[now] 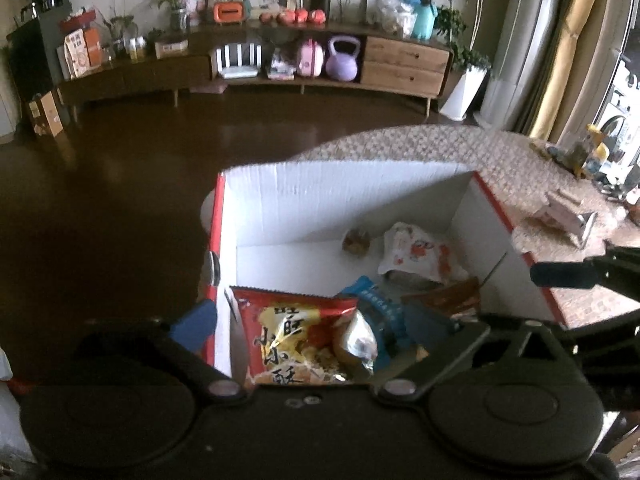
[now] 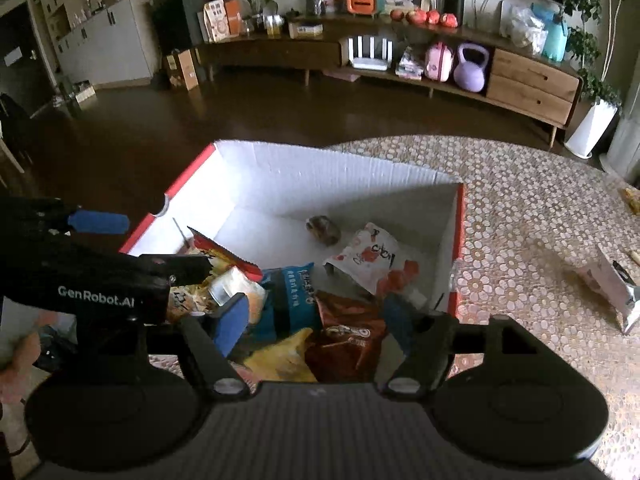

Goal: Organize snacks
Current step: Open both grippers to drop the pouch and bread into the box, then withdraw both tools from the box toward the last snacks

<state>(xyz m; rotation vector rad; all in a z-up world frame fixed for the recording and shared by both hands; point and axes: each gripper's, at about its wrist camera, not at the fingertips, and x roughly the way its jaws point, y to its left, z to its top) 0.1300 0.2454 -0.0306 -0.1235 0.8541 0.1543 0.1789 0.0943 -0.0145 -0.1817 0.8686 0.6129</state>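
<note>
I am hovering both grippers over the box [image 1: 352, 184], a white corrugated carton with red outside, standing on the patterned table [image 2: 520, 200]. My left gripper [image 1: 316, 320] is standing wide open, pinching nothing; the red bag [image 1: 288, 340] is lying loose between its jaws, at the box's near left corner. My right gripper [image 2: 316, 320] is also standing open and empty above the brown bag [image 2: 348, 340]. Beside it, inside the box, are lying a blue bag [image 2: 292, 296], a yellow bag [image 2: 280, 356] and a white bag [image 2: 372, 260]. A silver pouch [image 2: 616, 288] is waiting on the table, right of the box. I judge these bags light, soft, crinkly and slippery; chips inside are fragile, so I would pinch the flat sealed edge.
</note>
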